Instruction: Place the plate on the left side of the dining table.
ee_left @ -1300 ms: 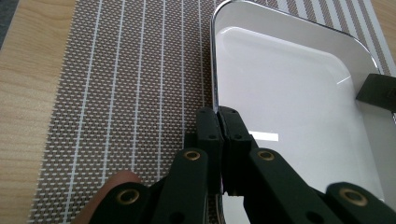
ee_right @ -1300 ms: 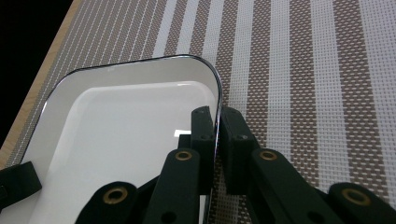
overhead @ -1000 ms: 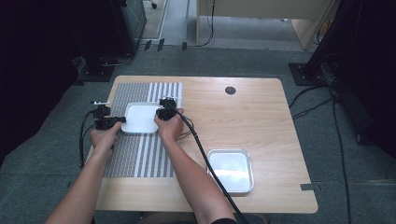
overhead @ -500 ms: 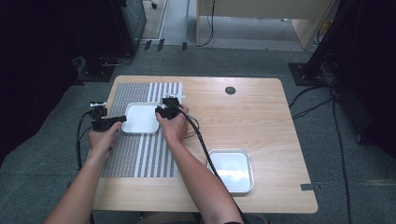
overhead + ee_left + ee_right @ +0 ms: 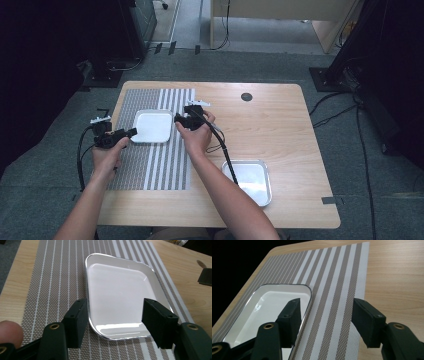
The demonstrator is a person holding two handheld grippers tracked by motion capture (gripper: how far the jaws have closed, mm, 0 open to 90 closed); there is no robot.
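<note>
1. The right gripper (image 5: 325,322) has just been opening its black jaws; nothing sits between them.
2. Below lies a striped placemat (image 5: 337,290).
3. A white tray (image 5: 264,307) rests on it, at the left, behind the left jaw.
4. The wooden table (image 5: 397,277) runs right.

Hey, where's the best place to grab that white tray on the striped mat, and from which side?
Probably by its raised rim, at the two short ends. The white tray lies flat on the striped mat, so only the upturned edge gives the pads something to pinch. The left gripper and right gripper, both open now, already flank it, so each could come in low from its own side.
</note>
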